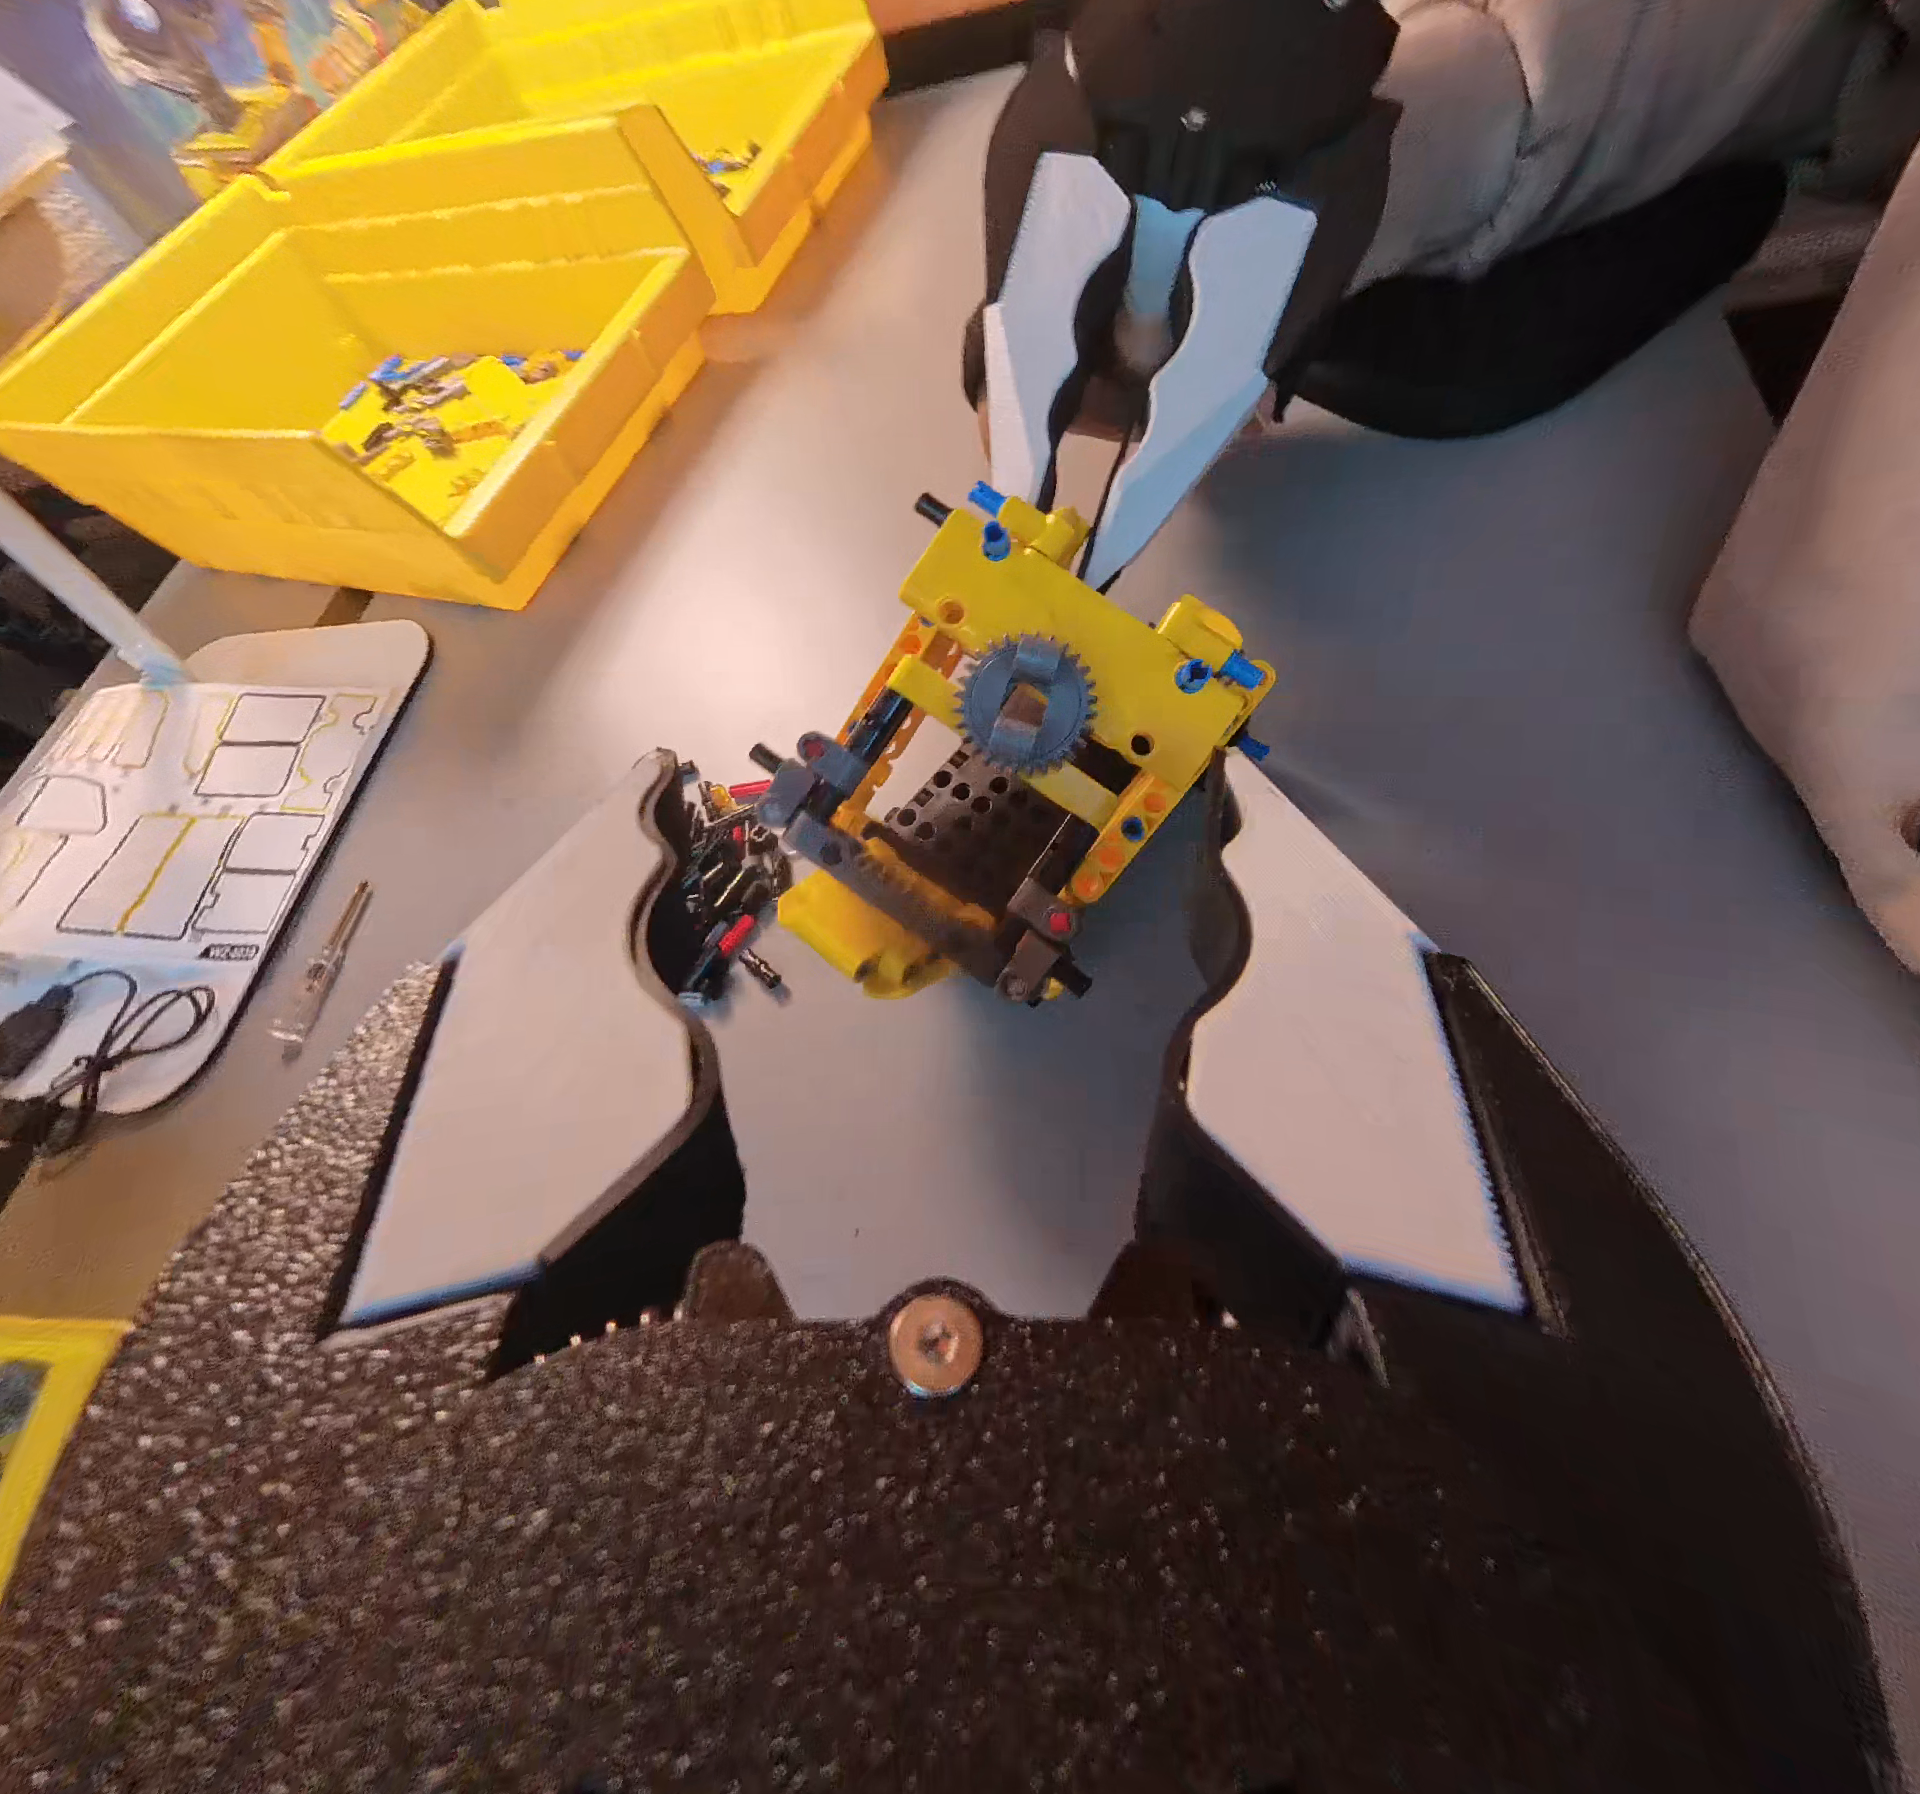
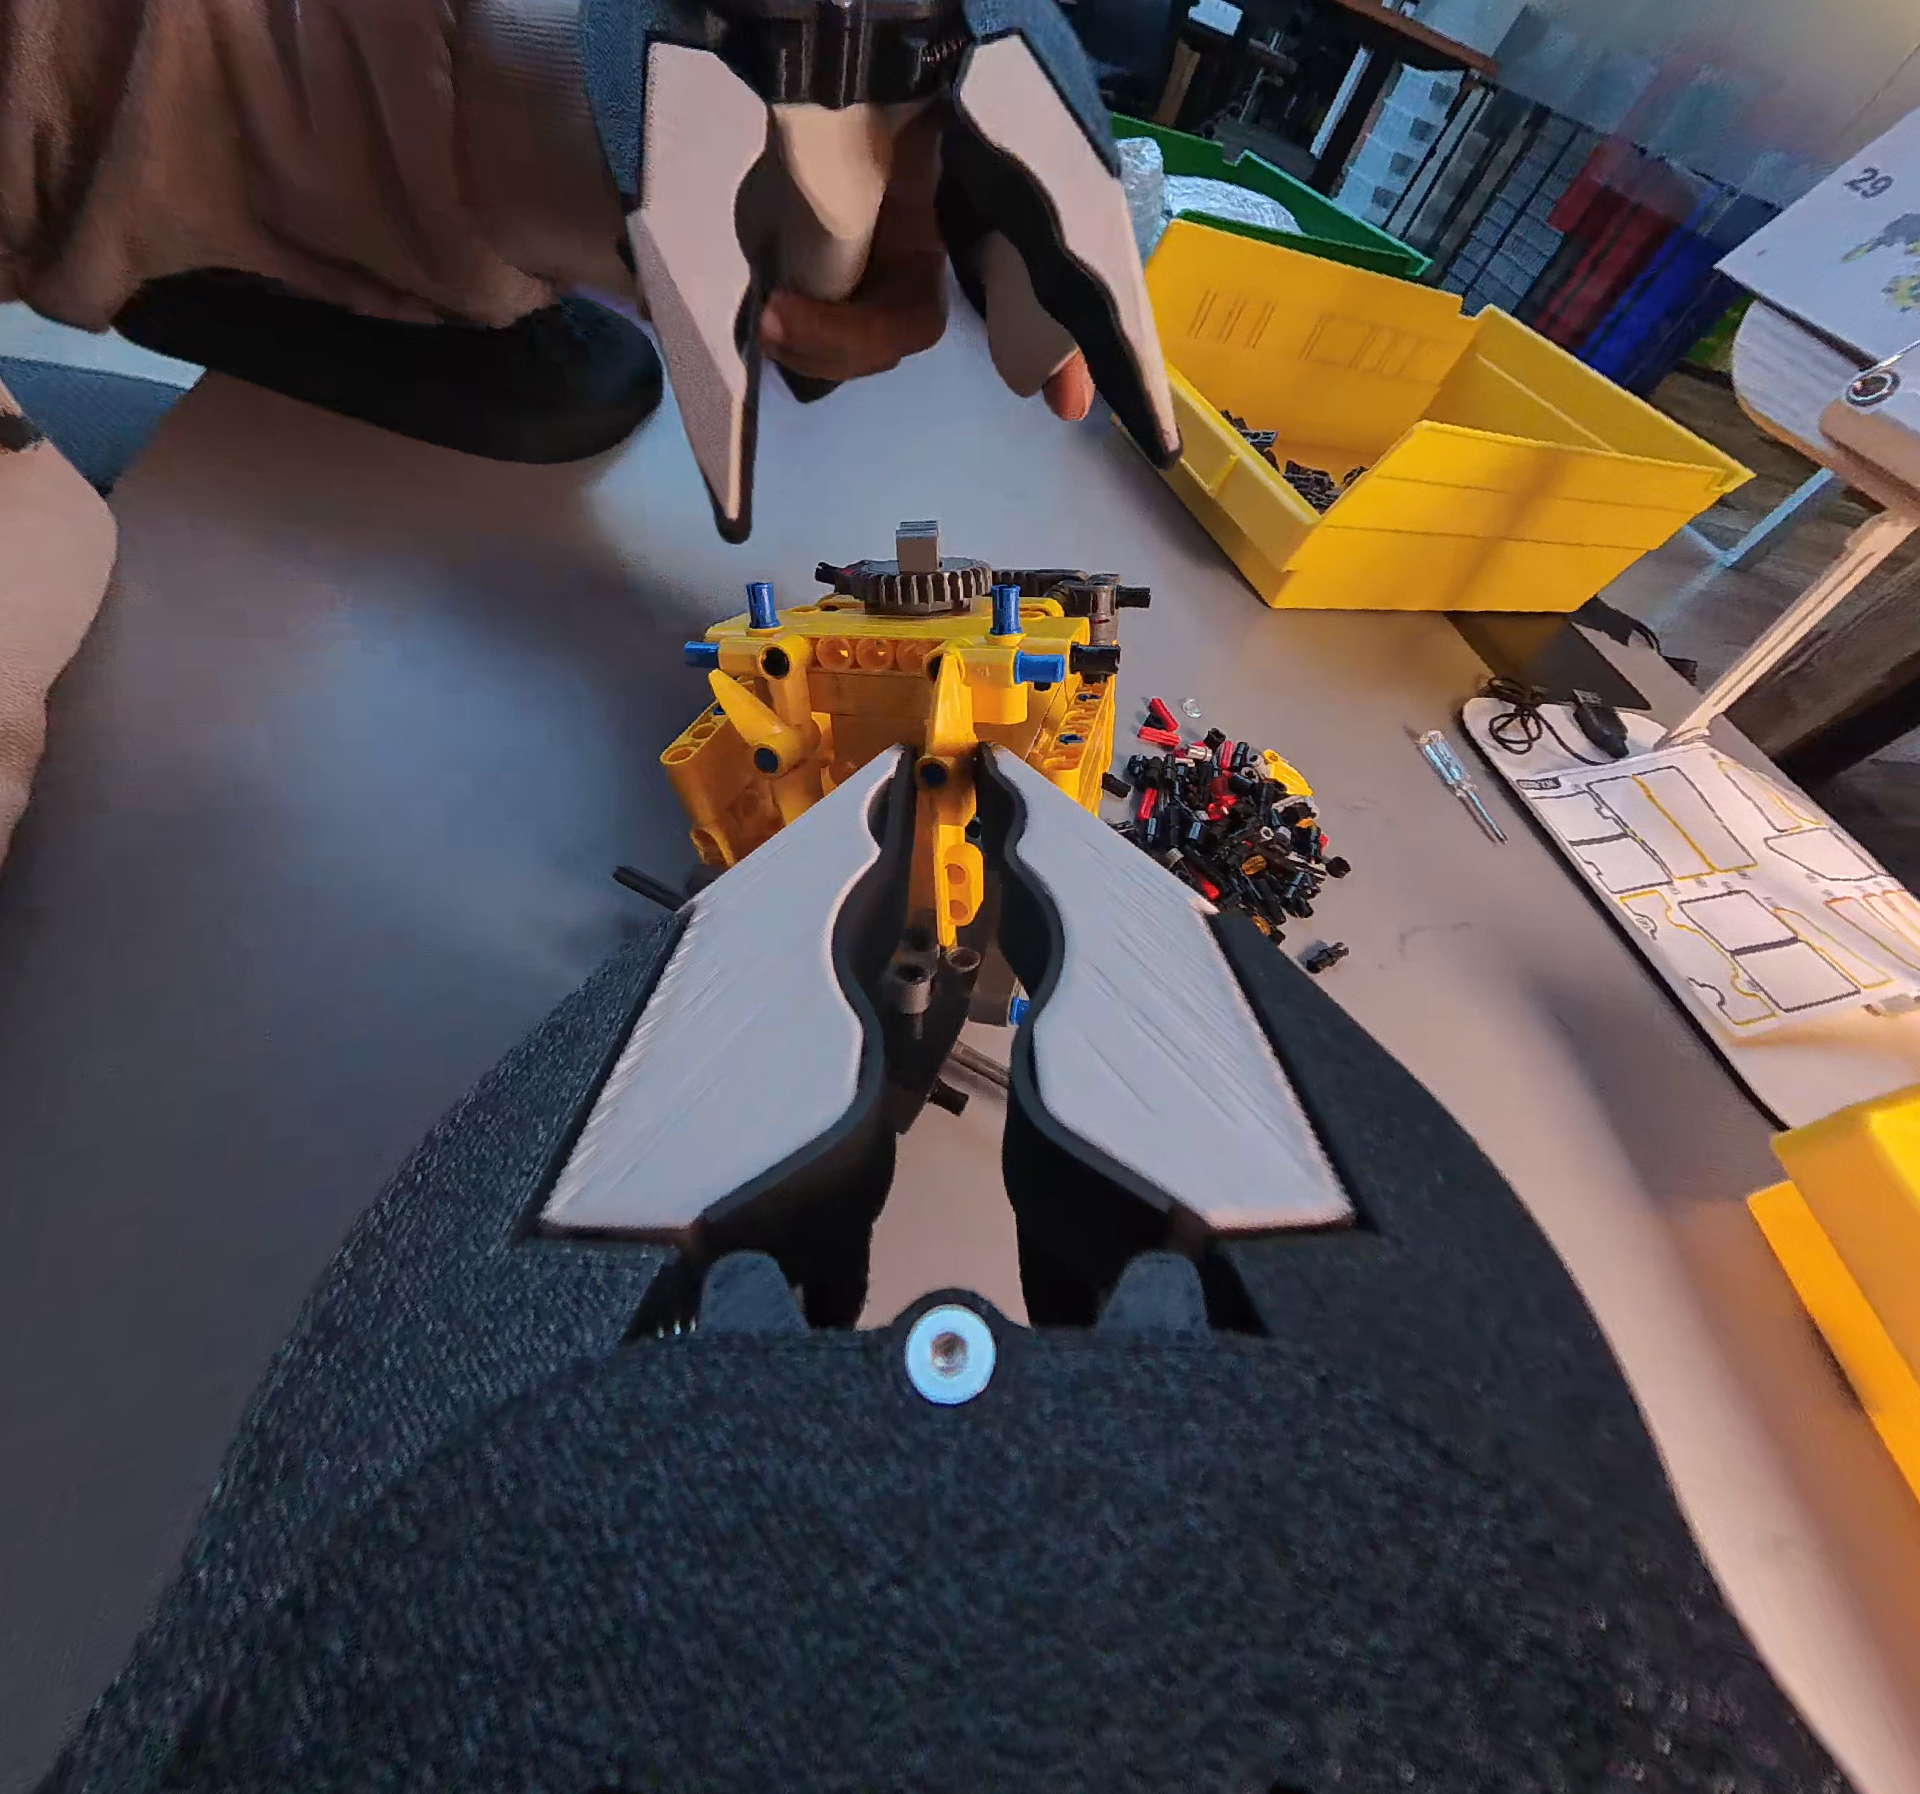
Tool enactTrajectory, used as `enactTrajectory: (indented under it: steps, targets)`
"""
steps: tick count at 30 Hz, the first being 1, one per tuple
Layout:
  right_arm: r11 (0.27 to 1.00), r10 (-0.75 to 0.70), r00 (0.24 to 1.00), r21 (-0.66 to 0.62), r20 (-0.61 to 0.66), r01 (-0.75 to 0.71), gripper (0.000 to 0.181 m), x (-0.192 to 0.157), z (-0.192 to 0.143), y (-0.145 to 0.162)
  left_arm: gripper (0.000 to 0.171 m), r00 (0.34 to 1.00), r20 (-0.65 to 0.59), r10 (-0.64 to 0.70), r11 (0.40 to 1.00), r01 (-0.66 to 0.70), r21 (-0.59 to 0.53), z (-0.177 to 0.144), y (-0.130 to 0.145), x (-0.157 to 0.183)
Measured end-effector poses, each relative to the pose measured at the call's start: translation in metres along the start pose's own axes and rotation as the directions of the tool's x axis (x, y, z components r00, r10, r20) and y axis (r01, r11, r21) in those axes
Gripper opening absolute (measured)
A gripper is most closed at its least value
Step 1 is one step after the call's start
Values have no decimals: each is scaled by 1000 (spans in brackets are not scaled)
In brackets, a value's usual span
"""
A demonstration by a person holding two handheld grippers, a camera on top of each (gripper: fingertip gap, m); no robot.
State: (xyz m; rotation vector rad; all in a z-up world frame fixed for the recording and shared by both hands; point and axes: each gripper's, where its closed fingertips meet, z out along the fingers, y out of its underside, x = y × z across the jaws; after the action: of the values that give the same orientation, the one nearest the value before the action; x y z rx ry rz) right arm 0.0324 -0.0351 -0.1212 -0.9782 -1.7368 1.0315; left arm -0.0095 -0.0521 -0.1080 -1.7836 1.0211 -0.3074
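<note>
Fingers of the right gripper (image 2: pixel 943 768) pinch a yellow beam on the near edge of the model (image 2: pixel 894 705), a yellow and black brick build with a grey gear (image 1: pixel 1027 703) on its top face. Seen from the left wrist view, that same gripper (image 1: pixel 1081 549) reaches down to the model's far edge. Left gripper (image 1: pixel 940 788) has its fingers spread wide, one tip on each side of the model (image 1: pixel 997 788); whether they touch it I cannot tell. From the right wrist view the left gripper (image 2: pixel 951 487) hangs spread just beyond the model. It sits on a grey table (image 1: pixel 1455 705). Just beside it lies a pile of small black and red pins (image 2: pixel 1231 825). Yellow bins (image 1: pixel 416 290) with loose parts stand farther off, with a sheet (image 2: pixel 1714 871) and a small screwdriver (image 2: pixel 1460 783) near the pile
</note>
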Motion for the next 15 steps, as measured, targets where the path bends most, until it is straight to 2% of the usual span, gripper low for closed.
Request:
enactTrajectory:
  steps: [4,7,9,11,13,15]
  targets:
    - [1000,7,1000,4,-11,-7,10,1,2,0,108,980,-109,167,973,-181,-140,20,-1,11]
    - [998,60,998,17,-2,-60,9,3,1,-1,109,952,-167,255,934,-287,-213,38,9,17]
    - [990,135,991,29,17,-136,10,5,1,-1,102,938,-194,286,908,-330,-257,48,17,18]
    - [963,265,963,40,43,-267,10,9,0,-1,83,921,-200,334,880,-381,-285,50,23,12]
    - [902,422,902,53,95,-428,10,14,-2,0,78,923,-229,310,887,-367,-279,48,17,10]
    - [852,508,847,52,154,-520,11,15,-3,0,78,917,-286,278,882,-361,-302,46,16,12]
